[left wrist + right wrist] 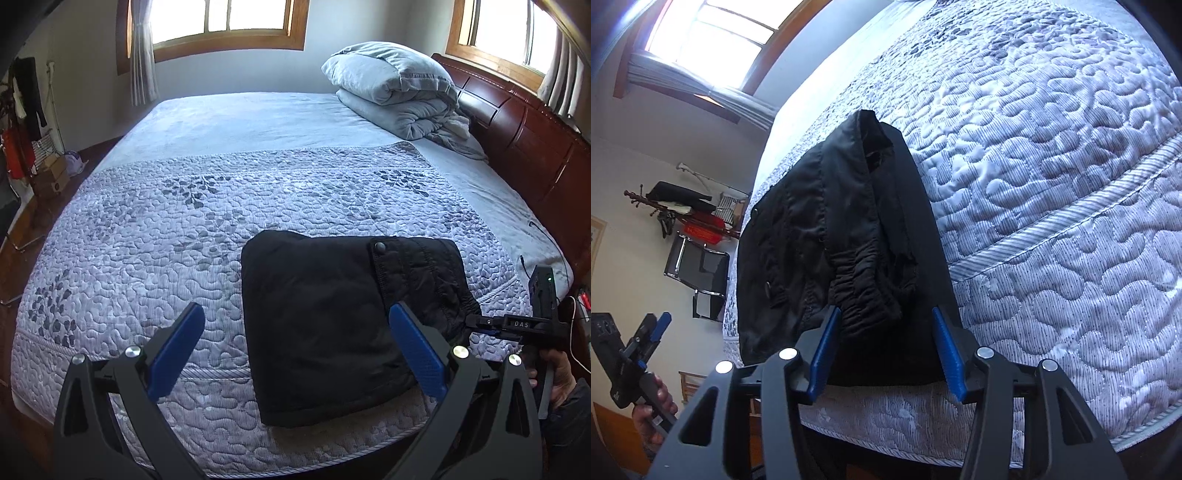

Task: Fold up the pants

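Note:
Black pants (321, 325) lie folded into a thick rectangle on the quilted bed (147, 240), near its front edge. My left gripper (295, 317) stands open wide above them, its right pad over the fabric and its left pad over bare quilt. In the right wrist view the pants (812, 240) show their gathered elastic waistband, which sits between the blue pads of my right gripper (884, 321). Those jaws stand apart and open, with the left pad beside the waistband. The right gripper (480, 323) also shows at the pants' right edge, and the left gripper (659, 325) shows in a hand.
A folded blue duvet and pillow (391, 85) are stacked at the bed's far right by the dark wooden headboard (517, 122). A thin black cable (546, 236) lies on the sheet. A chair (698, 273) and a coat rack (26, 110) stand beyond the bed.

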A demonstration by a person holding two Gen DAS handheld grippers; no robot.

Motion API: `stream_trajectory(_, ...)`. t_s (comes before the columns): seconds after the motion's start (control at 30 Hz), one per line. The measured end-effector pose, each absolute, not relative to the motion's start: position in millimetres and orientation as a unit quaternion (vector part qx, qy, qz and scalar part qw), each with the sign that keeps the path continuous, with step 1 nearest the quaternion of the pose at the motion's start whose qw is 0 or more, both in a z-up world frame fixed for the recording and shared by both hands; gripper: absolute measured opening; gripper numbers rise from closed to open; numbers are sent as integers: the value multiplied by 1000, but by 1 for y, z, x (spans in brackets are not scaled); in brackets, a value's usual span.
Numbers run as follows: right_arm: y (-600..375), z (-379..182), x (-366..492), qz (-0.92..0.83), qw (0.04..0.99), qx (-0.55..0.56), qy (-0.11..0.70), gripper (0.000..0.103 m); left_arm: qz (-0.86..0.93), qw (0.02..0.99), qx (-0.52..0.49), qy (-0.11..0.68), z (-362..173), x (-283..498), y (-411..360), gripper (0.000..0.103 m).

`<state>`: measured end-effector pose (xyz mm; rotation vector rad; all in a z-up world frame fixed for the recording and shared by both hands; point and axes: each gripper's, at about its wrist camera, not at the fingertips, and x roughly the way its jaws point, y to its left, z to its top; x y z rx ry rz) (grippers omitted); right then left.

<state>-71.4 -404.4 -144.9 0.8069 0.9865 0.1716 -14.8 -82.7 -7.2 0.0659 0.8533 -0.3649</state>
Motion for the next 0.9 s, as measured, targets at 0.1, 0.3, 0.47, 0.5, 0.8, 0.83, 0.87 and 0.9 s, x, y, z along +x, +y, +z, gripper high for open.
stream_trajectory(0.1, -403, -139, -68, 82, 801, 376, 459, 53, -173, 888, 25, 426, -20, -8, -76, 100)
stream_trajectory(0.3, -417, -126, -73, 83, 807, 387, 438, 53, -161, 864, -14, 477, -54, 13, -45, 100)
stream_trajectory(0.47, -432, -119, -76, 78, 809, 399, 424, 53, -178, 837, -86, 510, -78, 26, -16, 100)
stream_trajectory(0.5, -434, -118, -76, 78, 810, 399, 423, 53, -187, 830, -100, 515, -82, 29, -12, 100)
stream_trajectory(0.8, -442, -114, -73, 92, 809, 395, 426, 60, -370, 680, -271, 572, -137, 68, 7, 100)
stream_trajectory(0.83, -442, -114, -70, 97, 809, 390, 429, 61, -393, 656, -284, 578, -145, 73, 6, 100)
stream_trajectory(0.87, -442, -114, -68, 101, 809, 388, 430, 61, -404, 640, -293, 584, -152, 78, 6, 100)
stream_trajectory(0.9, -442, -114, -66, 104, 808, 387, 433, 61, -412, 626, -300, 591, -159, 82, 5, 100)
